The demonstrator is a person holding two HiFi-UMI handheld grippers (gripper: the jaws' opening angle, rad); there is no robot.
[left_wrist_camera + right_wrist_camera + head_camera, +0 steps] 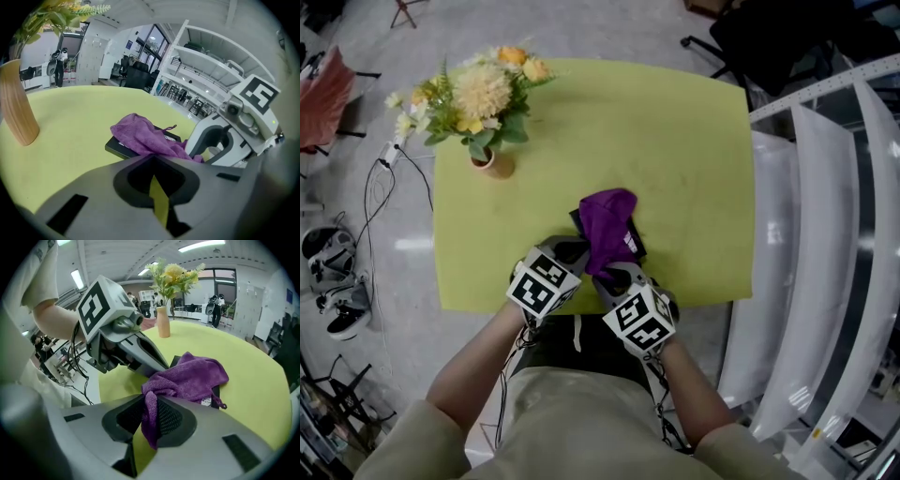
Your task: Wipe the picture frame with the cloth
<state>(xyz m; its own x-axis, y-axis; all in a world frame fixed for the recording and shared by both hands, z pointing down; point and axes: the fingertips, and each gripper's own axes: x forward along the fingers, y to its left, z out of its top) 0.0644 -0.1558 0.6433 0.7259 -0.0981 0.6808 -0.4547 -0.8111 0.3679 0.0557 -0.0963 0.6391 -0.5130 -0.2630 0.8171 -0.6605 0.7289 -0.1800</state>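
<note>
Looks like the wiping is either just starting or mid-way. The purple cloth [609, 220] is draped over the black picture frame [117, 148] and covers most of it, so I can't tell which bits are already wiped. I'd guess the whole pass across the frame is still to do. The right gripper [149, 397] is clamped on a bunched end of the cloth. The left gripper [152, 157] has its jaws together with nothing in them, just beside the frame's near corner. The frame lies flat on the yellow-green surface [694, 141] near the person's edge. Its long axis seems to run slightly skewed to that edge, but with so much of it hidden I can't say for sure.
</note>
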